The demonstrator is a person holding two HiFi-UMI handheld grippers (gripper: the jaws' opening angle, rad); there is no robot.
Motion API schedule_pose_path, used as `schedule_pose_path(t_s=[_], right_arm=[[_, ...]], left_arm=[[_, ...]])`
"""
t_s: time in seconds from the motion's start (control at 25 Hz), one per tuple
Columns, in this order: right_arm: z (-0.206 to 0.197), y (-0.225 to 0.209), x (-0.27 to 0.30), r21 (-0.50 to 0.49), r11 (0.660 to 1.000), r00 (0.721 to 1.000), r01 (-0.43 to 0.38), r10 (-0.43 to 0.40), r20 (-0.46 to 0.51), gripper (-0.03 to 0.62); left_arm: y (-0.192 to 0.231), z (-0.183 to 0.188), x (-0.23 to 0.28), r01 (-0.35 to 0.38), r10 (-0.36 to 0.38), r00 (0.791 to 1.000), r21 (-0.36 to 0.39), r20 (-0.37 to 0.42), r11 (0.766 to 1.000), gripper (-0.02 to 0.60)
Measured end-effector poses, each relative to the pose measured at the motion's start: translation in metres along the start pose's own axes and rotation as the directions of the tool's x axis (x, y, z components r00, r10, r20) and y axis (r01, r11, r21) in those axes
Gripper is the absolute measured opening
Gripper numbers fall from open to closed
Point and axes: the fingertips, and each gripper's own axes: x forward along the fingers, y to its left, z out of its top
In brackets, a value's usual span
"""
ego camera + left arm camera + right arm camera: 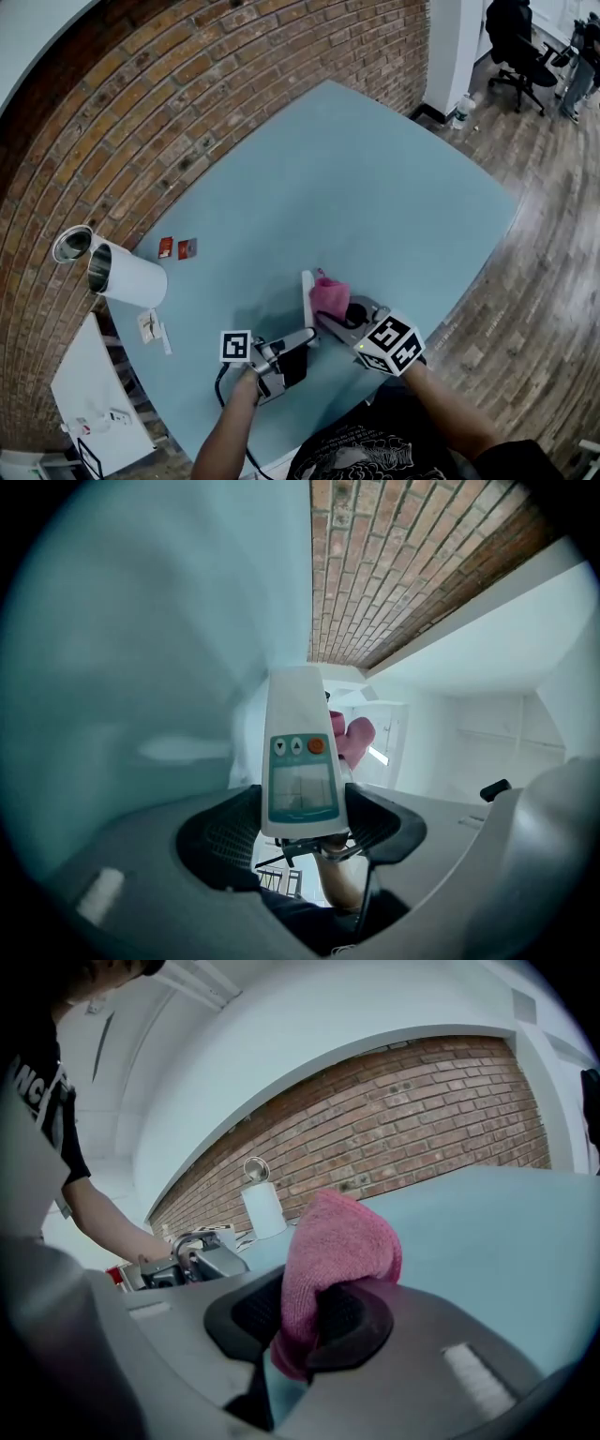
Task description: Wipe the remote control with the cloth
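The white remote control [298,752], with a small screen and an orange button, stands between the jaws of my left gripper [298,829], which is shut on its lower end. In the head view the remote [307,295] shows edge-on above the light blue table, held by the left gripper [302,339]. My right gripper [298,1327] is shut on a folded pink cloth [336,1251]. Seen from the head, the cloth [329,294] sits right beside the remote's right face, with the right gripper [339,323] just behind it. Whether cloth and remote touch I cannot tell.
A white cylinder [127,275] lies near the table's left edge by the brick wall, with two small red packets [177,247] and a small white item [152,327] close by. A white cabinet [94,412] stands below the table's left corner. An office chair [518,47] is far right.
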Motion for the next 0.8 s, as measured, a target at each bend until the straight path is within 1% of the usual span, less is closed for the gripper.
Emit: schedule_pose_path(t_s=[0.36,0.64,0.8], right_arm=[[-0.008,0.022,-0.013,0.011,1.000,1.000,0.025,-0.025,0.003,0.064],[-0.015,0.044,-0.024,0.030,0.998,0.998,0.053,-0.054,0.026,0.063],[-0.019,0.056,-0.028,0.020,0.998,0.997,0.067,-0.068,0.029,0.063]], left_arm=[[-0.004,0.006,0.002,0.040,-0.041,0.999,0.024,0.034,0.999,0.279],[-0.003,0.012,-0.001,0.044,-0.046,0.997,0.036,0.068,0.998,0.279],[-0.001,0.013,-0.001,0.040,-0.042,0.996,0.036,0.082,0.999,0.279]])
